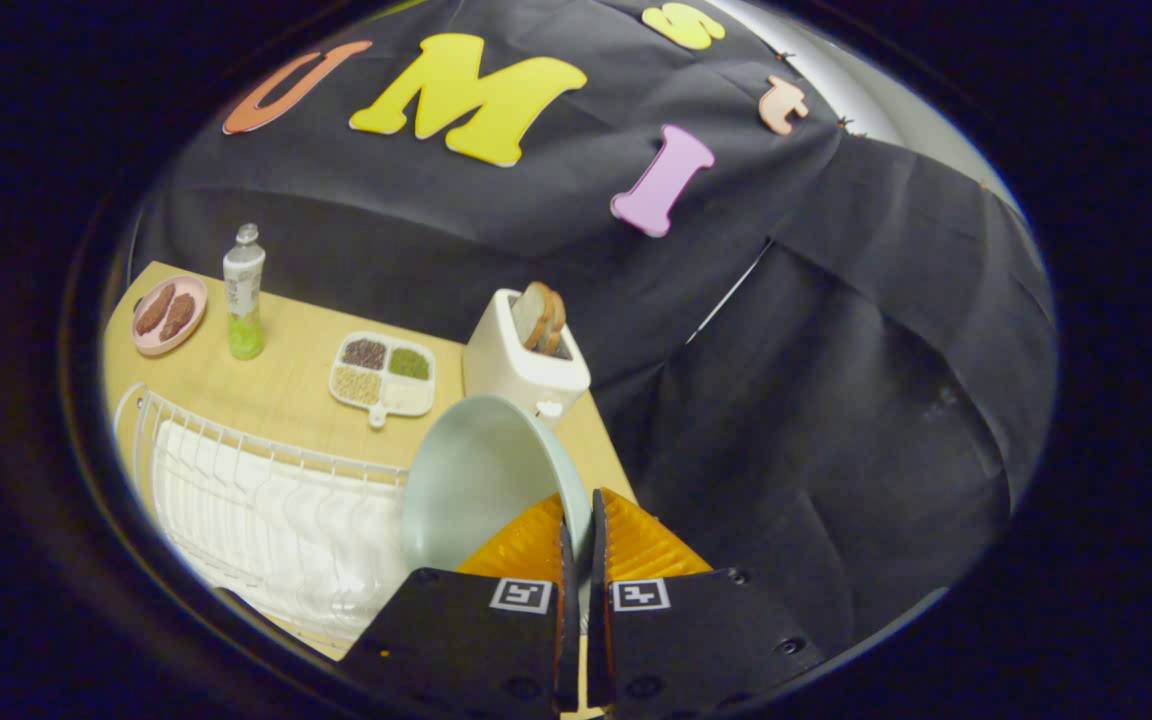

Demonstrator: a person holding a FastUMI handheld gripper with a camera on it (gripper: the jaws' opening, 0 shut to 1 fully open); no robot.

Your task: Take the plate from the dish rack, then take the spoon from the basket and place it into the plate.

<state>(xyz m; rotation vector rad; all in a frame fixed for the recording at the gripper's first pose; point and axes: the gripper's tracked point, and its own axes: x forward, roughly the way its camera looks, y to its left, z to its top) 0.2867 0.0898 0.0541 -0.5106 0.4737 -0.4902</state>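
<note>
I have the gripper [577, 520] closed down narrow on the rim of the pale green round ceramic plate [476, 480], one orange ribbed finger [526, 545] on its near face and the other [641, 545] on the far side, so both pads press the edge between them. The plate stands tilted, nearly on edge, rising ahead of the fingers and leaning off to their left. From here I cannot tell whether its lower edge touches anything.

Left of the fingers and below the plate lies the white wire dish rack [256, 500] with a white liner inside it, sitting on the light wooden table [286, 380]. The plate's lower edge is just beside the rack's right end.

Beyond the plate, just ahead of my fingertips, stands a white boxy toaster [521, 370] with two slices of brown bread [542, 316] sticking up out of its slot. To the left of the toaster, further out than the rack, sits a white four-compartment tray [383, 372] holding dark, green and tan grains. Further left again stands a clear plastic bottle [243, 292] with green liquid in its lower part, and beside that, at the far left corner of the table, a pink oval dish [169, 314] carrying two brown pieces of food.
</note>
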